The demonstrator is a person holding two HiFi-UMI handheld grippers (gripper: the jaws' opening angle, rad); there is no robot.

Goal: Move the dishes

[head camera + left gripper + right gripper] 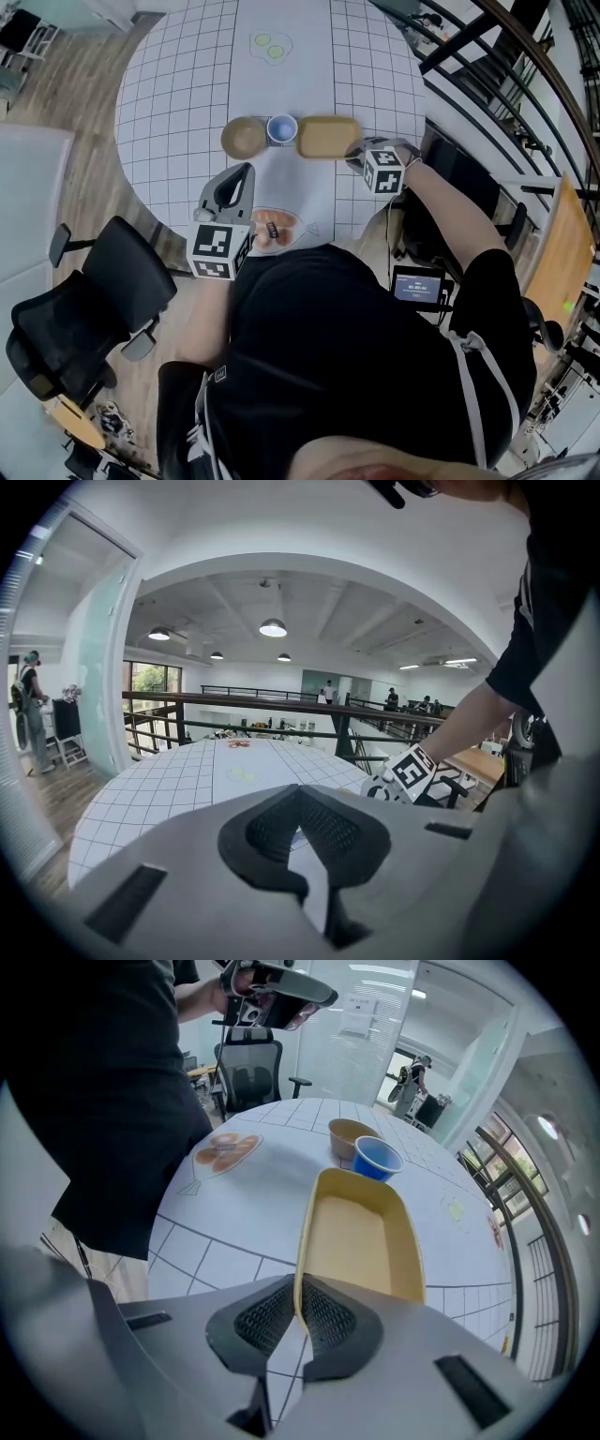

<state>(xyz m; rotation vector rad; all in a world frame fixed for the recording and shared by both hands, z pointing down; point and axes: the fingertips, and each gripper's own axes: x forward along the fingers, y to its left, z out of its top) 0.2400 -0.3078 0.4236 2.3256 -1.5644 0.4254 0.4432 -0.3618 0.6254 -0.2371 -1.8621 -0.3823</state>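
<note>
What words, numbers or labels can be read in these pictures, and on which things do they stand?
No text can be read.
Small screen: lit characters, too small to read.
White sheet in the background: print too blurred to read.
Marker cubes: square patterns only, no words.

black office chair (pixel 89 309) beside the gridded table (pixel 169 103).
</note>
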